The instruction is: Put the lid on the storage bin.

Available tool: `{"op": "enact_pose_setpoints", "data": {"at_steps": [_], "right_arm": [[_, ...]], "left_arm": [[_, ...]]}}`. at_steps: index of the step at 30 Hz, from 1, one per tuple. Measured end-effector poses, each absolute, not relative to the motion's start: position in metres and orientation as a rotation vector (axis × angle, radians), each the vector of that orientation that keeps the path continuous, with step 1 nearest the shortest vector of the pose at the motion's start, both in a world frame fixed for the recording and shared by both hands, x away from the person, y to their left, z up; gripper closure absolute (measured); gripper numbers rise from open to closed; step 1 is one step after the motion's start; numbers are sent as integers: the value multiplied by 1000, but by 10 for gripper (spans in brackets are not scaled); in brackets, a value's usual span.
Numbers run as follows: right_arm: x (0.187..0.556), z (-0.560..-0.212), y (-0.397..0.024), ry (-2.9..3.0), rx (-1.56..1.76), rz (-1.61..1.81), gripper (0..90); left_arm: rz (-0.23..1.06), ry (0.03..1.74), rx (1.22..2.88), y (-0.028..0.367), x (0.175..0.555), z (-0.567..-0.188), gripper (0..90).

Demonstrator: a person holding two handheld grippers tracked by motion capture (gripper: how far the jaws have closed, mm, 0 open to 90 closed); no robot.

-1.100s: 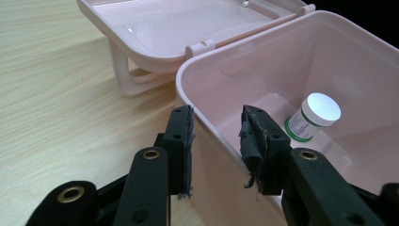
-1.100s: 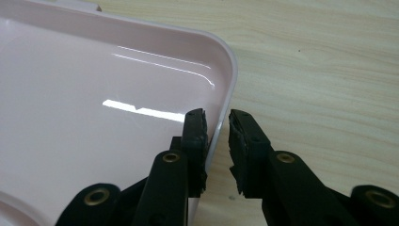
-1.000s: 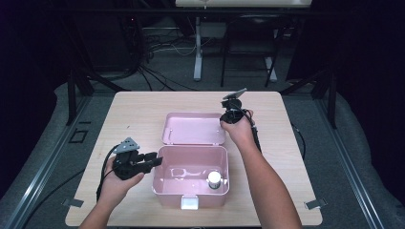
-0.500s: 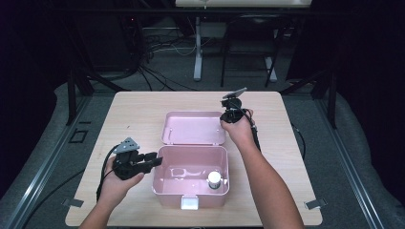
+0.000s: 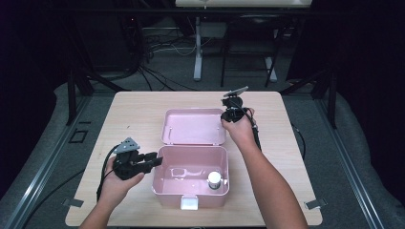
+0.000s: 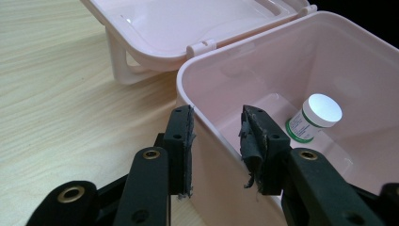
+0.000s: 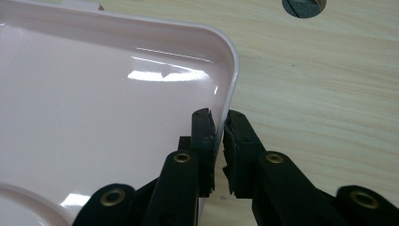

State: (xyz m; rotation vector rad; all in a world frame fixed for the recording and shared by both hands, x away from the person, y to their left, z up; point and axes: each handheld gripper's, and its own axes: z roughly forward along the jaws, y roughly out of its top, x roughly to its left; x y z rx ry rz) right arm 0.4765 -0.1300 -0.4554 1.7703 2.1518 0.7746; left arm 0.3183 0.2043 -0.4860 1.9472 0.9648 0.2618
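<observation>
— Left first?
— At the left gripper: half open, astride the left wall of the pink box, pinching nothing. Inside the box, toward the right, a white-capped bottle.
— And the right?
— At the right gripper: just been closing on the rim of the open lid; seemingly pinched now, probably ready for swinging shut.
— Hard to make out?
— Bottle label, too small. Much of the lid, cut off in the right gripper view.

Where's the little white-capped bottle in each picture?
High view: bottle stands in the pink box's near right corner.
Left gripper view: at right, inside the box, past the tool's pads.
Right gripper view: not in it.
Shared landmark: the open pink lid.
</observation>
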Motion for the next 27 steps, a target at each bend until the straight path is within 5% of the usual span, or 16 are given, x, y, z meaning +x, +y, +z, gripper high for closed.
{"op": "enact_pose_setpoints", "data": {"at_steps": [27], "right_arm": [[464, -427, -131, 2117, 1688, 839, 852]], "left_arm": [[247, 979, 1942, 205, 319, -487, 643]]}}
